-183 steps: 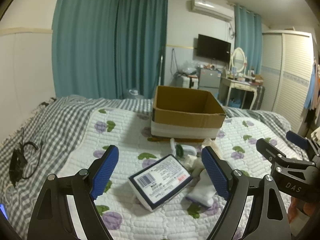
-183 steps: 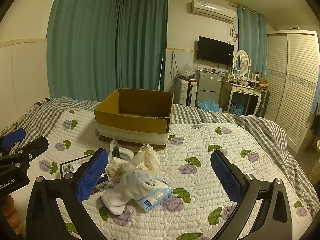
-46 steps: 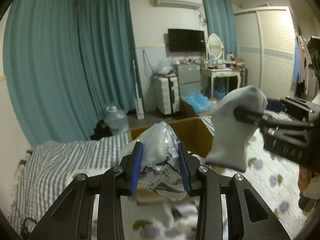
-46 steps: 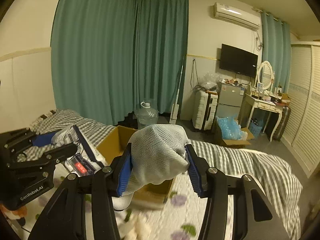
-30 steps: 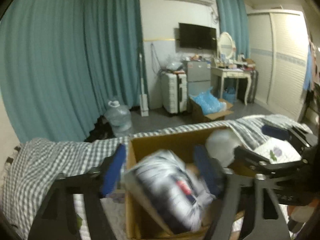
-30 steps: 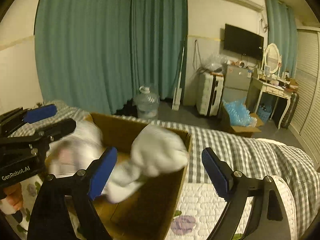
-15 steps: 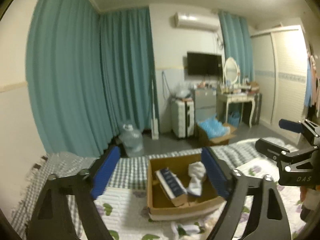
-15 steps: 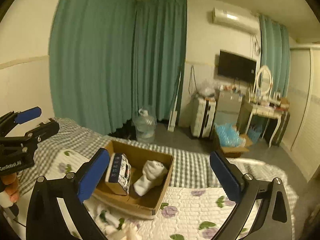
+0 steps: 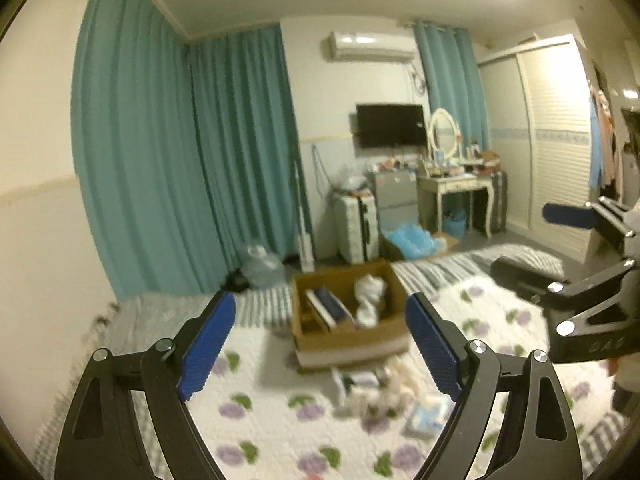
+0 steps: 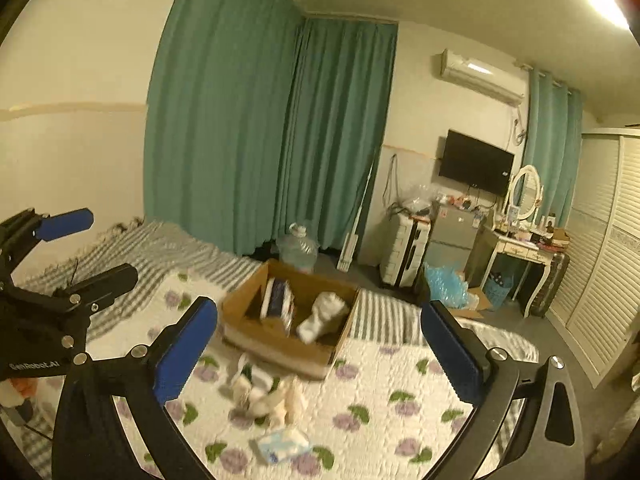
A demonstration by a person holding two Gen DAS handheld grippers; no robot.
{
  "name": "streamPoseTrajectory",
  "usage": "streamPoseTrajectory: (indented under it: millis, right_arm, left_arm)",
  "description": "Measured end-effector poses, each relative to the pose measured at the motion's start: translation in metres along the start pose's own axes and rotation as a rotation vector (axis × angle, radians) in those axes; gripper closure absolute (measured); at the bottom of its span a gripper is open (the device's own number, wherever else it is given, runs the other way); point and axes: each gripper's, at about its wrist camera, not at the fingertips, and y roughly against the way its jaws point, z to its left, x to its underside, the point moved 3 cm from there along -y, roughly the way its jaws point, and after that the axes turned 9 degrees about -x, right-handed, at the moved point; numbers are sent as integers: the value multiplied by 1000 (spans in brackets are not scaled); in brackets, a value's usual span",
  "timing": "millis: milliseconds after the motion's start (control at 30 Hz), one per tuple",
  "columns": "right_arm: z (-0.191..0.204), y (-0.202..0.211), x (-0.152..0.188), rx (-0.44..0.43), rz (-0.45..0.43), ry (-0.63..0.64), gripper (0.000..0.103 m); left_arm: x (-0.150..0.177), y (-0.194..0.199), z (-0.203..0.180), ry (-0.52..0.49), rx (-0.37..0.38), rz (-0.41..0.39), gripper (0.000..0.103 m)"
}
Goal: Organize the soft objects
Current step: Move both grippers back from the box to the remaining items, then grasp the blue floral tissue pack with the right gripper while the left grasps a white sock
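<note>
A brown cardboard box (image 9: 386,332) (image 10: 240,308) stands on the quilted bed. Inside it lie a blue-and-white tissue pack (image 9: 328,306) (image 10: 276,300) and a white sock (image 9: 370,296) (image 10: 324,314). In front of the box lies a small pile of soft items (image 9: 380,394) (image 10: 268,394) and a light blue packet (image 9: 426,414) (image 10: 282,446). My left gripper (image 9: 320,352) is open and empty, held high and back from the box. My right gripper (image 10: 320,344) is open and empty, also well above the bed. Each gripper shows at the edge of the other's view.
The floral quilt (image 10: 400,412) lies over a grey checked cover (image 10: 168,248). Beyond the bed are teal curtains (image 9: 240,160), a water jug (image 10: 298,248), a suitcase (image 9: 356,224), a dressing table (image 10: 516,248) and a louvred wardrobe (image 9: 552,140).
Both grippers opened over the box and dropped the tissue pack and sock into it. Since then both have pulled back and risen; the box looks smaller and farther.
</note>
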Motion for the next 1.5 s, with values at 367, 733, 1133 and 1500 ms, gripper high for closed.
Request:
streamPoseTrajectory:
  millis: [367, 733, 1133, 1500]
  right_arm:
    - [5, -82, 111, -45, 167, -32, 1]
    - [2, -181, 224, -184, 527, -62, 1]
    - [-5, -197, 242, -201, 584, -86, 20]
    - [-62, -186, 210, -85, 480, -198, 20]
  left_arm:
    - [119, -69, -9, 81, -109, 284, 15]
    - [171, -98, -28, 106, -127, 364, 15]
    - [187, -121, -51, 59, -46, 465, 15]
    - [176, -150, -90, 34, 51, 407, 17]
